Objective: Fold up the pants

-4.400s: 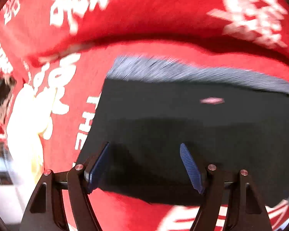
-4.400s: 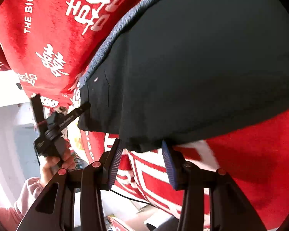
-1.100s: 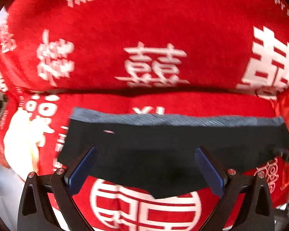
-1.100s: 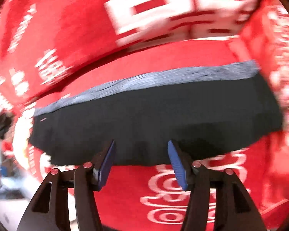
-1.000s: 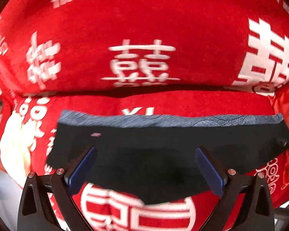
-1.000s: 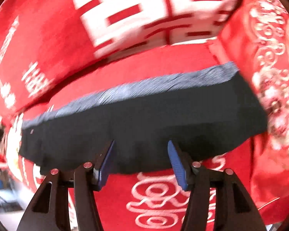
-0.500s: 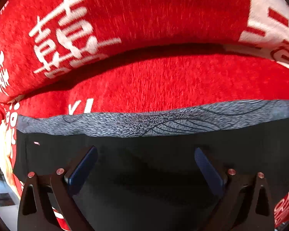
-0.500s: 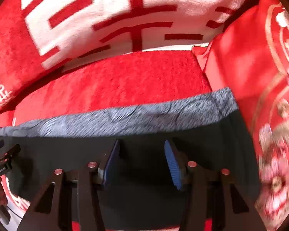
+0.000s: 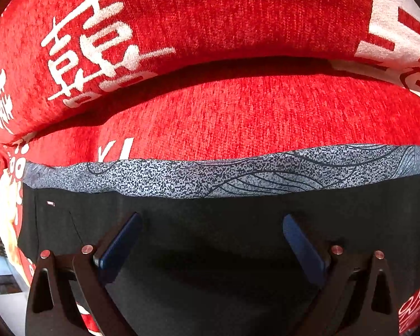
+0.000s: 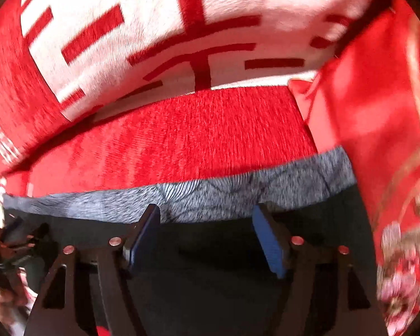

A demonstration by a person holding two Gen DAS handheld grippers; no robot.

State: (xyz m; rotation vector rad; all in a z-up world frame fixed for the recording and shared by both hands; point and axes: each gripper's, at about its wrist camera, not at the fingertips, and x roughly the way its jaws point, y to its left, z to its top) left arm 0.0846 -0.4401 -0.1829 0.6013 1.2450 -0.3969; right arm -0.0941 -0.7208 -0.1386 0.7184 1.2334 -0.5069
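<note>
The black pants with a grey patterned band along the far edge lie flat on the red sofa seat. My left gripper is wide open, low over the black cloth, with nothing between its blue pads. In the right wrist view the pants and grey band show too. My right gripper is open over the cloth, fingertips near the band.
The sofa backrest with white characters rises behind the seat. A red embroidered cushion stands right of the pants. The left gripper and hand show blurred at the left edge.
Both grippers have moved forward and down over the pants since a second ago. The pants now fill the lower view. Both grippers stay open.
</note>
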